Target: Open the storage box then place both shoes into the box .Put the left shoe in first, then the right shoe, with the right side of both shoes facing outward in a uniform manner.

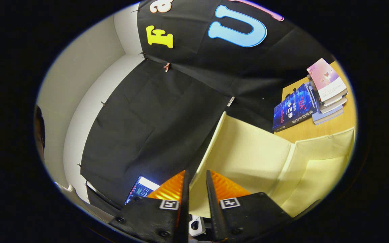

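Tool fingers pinch the storage box lid's edge; opening is underway, next I swing it fully back.

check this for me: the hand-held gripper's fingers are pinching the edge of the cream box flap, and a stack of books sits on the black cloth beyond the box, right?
One detail is off. The gripper view shows the stack of books on the wooden table, not on the black cloth. The rest holds: the hand-held gripper has its fingers closed around the edge of the cream box flap.
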The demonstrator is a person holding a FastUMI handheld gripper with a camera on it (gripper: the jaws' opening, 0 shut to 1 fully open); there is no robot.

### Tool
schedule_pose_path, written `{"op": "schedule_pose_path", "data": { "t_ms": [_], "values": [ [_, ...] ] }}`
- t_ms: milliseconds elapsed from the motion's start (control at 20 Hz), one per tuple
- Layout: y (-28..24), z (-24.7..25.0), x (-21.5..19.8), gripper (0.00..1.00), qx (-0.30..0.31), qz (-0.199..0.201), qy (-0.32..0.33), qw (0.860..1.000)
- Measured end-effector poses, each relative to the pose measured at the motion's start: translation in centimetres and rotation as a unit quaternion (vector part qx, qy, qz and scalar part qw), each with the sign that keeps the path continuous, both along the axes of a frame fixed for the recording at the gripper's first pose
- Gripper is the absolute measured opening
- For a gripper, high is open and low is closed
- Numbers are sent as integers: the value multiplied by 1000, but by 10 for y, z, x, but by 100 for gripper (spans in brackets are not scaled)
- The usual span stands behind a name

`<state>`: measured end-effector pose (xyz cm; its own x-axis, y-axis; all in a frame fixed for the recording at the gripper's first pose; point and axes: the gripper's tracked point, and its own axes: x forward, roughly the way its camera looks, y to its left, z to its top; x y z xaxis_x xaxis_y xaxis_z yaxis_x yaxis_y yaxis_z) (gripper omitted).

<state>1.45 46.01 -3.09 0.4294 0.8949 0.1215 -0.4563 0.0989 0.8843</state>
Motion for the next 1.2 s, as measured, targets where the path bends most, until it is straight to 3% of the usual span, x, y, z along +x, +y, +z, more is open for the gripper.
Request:
{"op": "schedule_pose_path", "data": {
  "t_ms": [350,500,650,900,1200],
  "values": [
    [-31,-9,-1,84,-51,-53,-39,997],
    [-73,-27,-4,91,-121,-104,-63,985],
    [-126,-54,-3,96,-219,-172,-78,957],
    [-233,-115,-31,97,-373,-240,-47,895],
    [-323,-205,-77,97,-482,-259,43,836]
  ]
}}
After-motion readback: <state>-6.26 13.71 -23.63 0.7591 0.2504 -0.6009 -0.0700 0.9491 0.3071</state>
